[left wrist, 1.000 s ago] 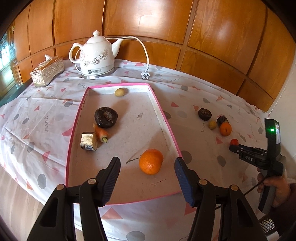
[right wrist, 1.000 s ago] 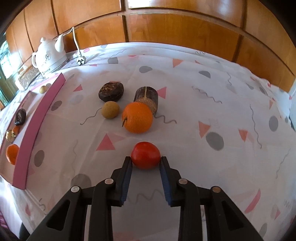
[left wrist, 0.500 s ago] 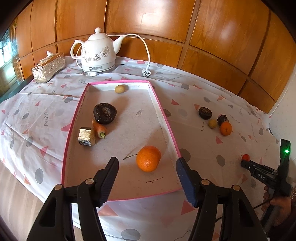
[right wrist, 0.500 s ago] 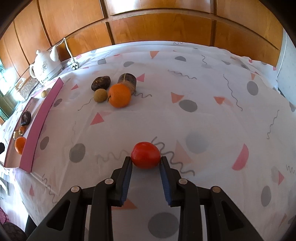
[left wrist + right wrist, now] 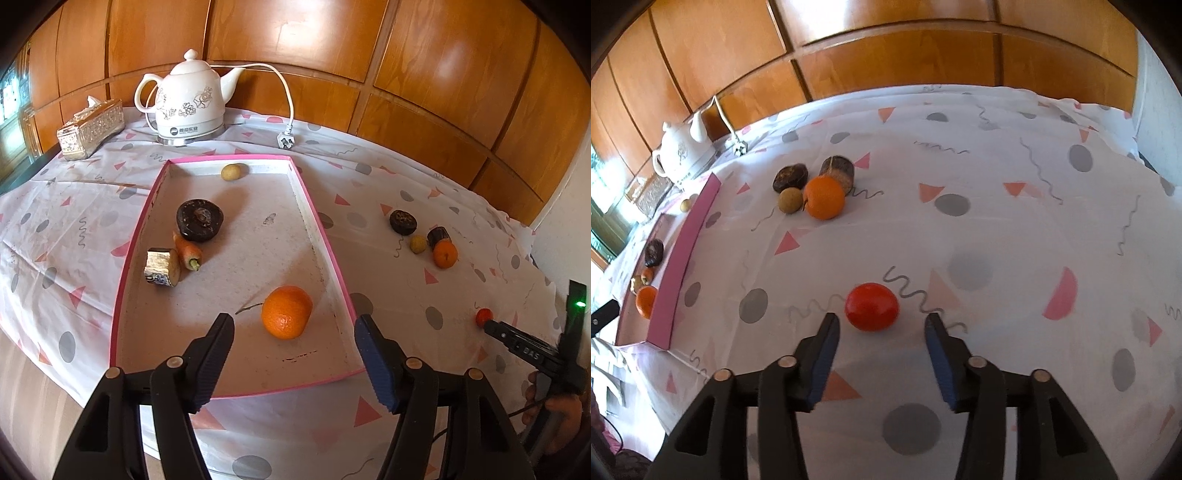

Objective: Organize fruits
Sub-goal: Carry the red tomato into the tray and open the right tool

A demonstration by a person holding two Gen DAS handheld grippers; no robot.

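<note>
My right gripper is open, with a red tomato lying on the tablecloth just ahead of its fingertips; the tomato also shows in the left wrist view. An orange, a small tan fruit and two dark brown pieces sit together farther off. My left gripper is open and empty above the near end of the pink-rimmed tray. The tray holds an orange, a carrot piece, a dark round fruit, a tan fruit and a foil-wrapped piece.
A white kettle with a loose cord and plug stands at the back of the table. A tissue box sits at the back left. Wooden wall panels run behind the table. The table's front edge lies close below both grippers.
My right gripper carried the tomato back toward the table's near right, then opened and let it go on the cloth. My left gripper drew back slightly and stayed open.
</note>
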